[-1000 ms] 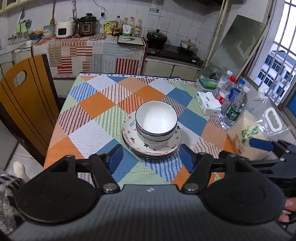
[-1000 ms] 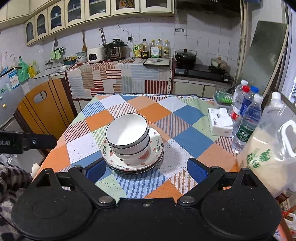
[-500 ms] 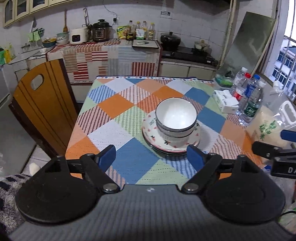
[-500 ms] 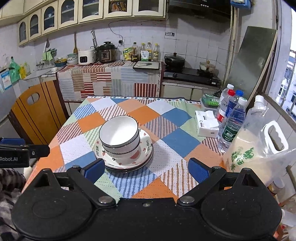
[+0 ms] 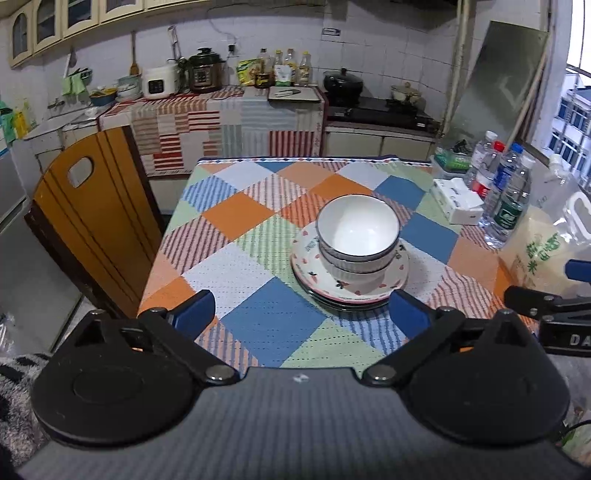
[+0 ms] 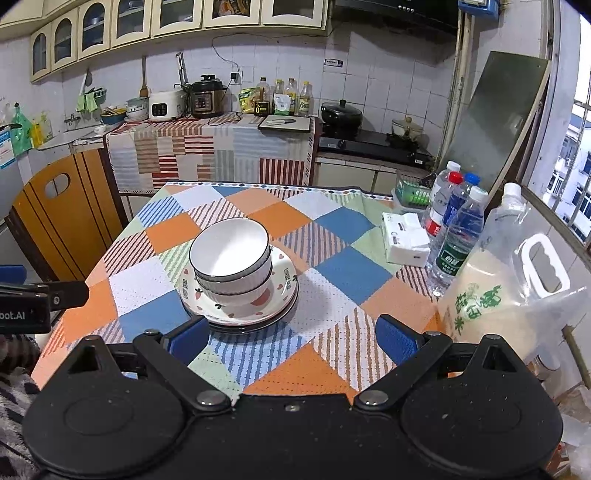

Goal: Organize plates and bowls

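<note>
Left wrist: 2 empty bowls (image 5: 357,236) nested on plates (image 5: 351,286), both grippers wide

Bowls (image 5: 357,236) on plates (image 5: 347,286) — bottles (image 5: 506,199) right.

place: home kitchen
walls: white tile, cabinets (image 6: 177,18) overhead
counter: rice cooker (image 6: 164,106), pressure cooker (image 6: 208,96), oil bottles (image 6: 284,98)
stove: pot (image 6: 340,112) on hob
dining: patchwork-cloth surface (image 6: 332,221), wooden chair (image 6: 62,218)

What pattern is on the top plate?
White with small red strawberries and hearts; right wrist view shows it best.
</note>
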Action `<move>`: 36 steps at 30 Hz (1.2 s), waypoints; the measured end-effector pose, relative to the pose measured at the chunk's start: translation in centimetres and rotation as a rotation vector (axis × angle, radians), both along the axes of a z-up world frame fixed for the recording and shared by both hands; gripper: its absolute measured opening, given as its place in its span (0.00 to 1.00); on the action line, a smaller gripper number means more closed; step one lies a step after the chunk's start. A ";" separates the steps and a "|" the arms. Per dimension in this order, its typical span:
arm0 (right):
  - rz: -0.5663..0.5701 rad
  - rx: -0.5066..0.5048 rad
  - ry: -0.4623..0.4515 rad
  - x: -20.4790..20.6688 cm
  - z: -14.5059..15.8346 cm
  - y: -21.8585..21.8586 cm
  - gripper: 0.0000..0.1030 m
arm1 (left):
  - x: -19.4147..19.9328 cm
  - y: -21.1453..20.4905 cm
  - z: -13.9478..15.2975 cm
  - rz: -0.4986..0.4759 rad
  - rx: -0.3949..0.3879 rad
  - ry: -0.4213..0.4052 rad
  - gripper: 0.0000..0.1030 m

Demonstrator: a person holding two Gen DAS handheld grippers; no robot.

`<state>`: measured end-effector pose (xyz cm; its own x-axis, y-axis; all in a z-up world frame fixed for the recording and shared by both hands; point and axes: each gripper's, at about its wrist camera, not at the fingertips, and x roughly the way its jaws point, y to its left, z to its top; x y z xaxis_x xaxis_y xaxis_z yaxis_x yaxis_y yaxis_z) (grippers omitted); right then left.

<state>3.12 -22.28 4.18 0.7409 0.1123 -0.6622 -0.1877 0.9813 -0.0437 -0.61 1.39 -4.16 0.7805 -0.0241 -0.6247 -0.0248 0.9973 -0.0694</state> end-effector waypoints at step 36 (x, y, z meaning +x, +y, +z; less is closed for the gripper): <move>-0.019 0.000 0.046 0.3 -1.2 -0.6 0.96 | -0.1 -1.1 -0.7 -0.024 -0.019 -0.045 1.00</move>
